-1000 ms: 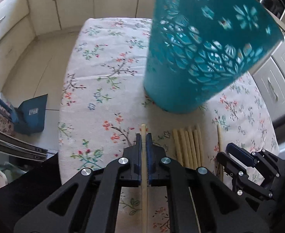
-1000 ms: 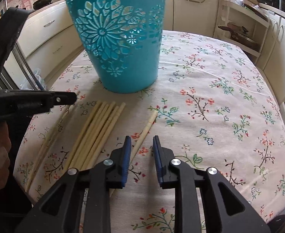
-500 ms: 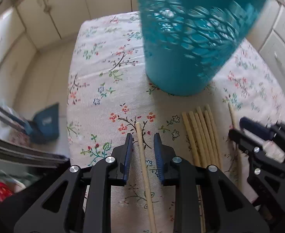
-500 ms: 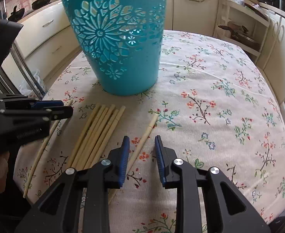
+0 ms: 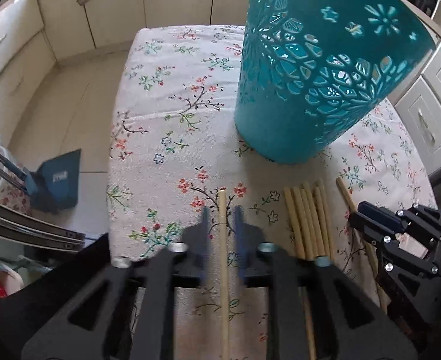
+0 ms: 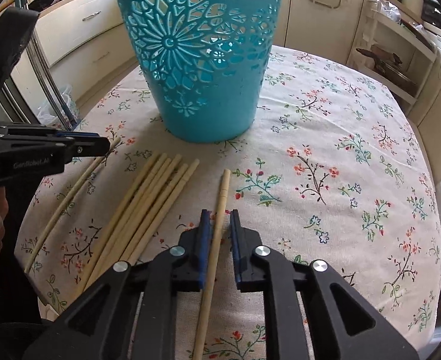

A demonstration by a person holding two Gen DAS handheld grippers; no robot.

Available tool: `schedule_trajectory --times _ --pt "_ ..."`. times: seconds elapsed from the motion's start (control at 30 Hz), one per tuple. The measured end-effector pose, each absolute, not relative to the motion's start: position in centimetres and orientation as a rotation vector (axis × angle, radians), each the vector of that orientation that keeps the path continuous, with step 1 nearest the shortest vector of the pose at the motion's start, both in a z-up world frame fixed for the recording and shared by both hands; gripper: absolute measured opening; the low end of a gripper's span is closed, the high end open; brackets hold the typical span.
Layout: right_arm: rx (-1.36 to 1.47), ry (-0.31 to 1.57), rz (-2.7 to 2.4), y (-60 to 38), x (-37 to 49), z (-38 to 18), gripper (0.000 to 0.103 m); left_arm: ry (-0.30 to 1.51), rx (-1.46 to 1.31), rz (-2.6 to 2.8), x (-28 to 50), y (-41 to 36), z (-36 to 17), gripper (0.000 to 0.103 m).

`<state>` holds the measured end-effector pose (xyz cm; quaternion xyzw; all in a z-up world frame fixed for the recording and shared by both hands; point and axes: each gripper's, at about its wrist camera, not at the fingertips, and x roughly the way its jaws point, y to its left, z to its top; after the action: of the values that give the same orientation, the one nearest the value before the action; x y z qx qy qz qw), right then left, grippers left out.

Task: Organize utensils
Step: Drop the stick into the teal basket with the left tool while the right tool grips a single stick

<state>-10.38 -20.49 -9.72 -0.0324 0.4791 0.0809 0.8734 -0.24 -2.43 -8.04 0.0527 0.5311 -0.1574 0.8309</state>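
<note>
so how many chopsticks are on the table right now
8, as far as shows: one between the left gripper's opening jaws, six bundled in the middle, one between the right gripper's closing jaws. More may sit inside the basket.

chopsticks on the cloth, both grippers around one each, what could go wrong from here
The right gripper is closing on a single chopstick that lies slightly slanted between its pads, so it may twist or slip out. The left gripper is opening around its chopstick, which could roll toward the bundle.
</note>
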Motion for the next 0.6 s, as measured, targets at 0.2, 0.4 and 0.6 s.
schedule_trajectory --times 0.2,0.4,0.6 --pt "-0.062 0.996 0.166 -20.4 -10.0 -9.8 0.019 1.146 0.186 -0.310 -0.6 -2.7 -8.6 0.039" --pt "-0.061 0.991 0.173 -20.5 -9.8 -9.8 0.018 1.107 0.268 -0.337 -0.9 -4.0 -8.5 0.004" --pt "-0.045 0.973 0.177 -20.6 -10.0 -9.9 0.017 0.954 0.109 -0.430 -1.2 -1.8 -2.4 0.004"
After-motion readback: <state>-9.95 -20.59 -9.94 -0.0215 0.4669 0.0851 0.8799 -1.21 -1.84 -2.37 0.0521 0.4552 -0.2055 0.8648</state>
